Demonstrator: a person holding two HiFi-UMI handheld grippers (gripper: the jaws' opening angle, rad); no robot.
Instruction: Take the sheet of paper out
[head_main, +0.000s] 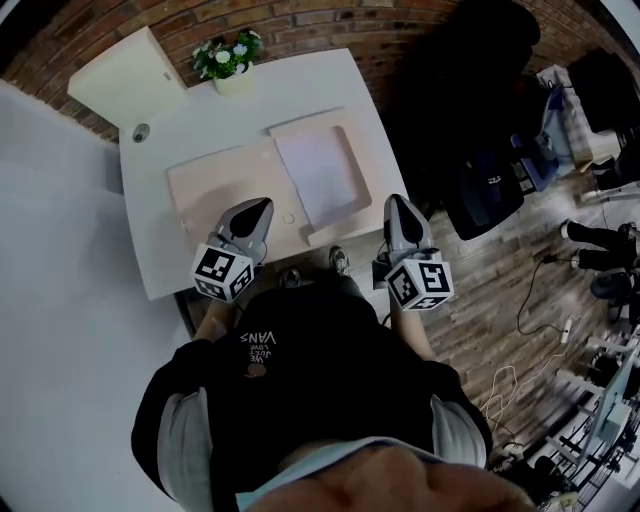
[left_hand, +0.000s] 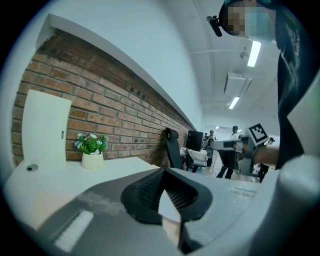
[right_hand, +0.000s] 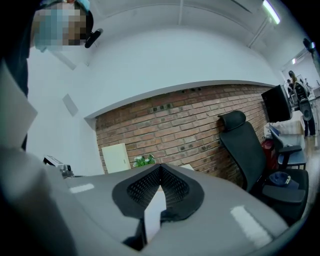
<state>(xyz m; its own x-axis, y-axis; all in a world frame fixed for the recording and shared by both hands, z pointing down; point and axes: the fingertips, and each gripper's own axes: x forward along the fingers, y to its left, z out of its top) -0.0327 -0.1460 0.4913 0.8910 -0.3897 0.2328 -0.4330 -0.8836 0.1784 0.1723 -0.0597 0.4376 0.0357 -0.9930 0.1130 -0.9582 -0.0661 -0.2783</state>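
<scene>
On the white surface (head_main: 170, 140), the sheet of paper (head_main: 322, 172) lies flat on the right half of an open tan folder (head_main: 225, 185); a potted plant (head_main: 228, 58) stands at its eleven o'clock; the left hand-held gripper (head_main: 262, 206) is at the sheet's seven o'clock, clenched on nothing; the right hand-held gripper (head_main: 396, 202), at its four o'clock by the surface's edge, is likewise clenched and empty.

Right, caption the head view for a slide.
Left tool and right tool, both shut, poised by a beige folder holding the paper sheet.
</scene>
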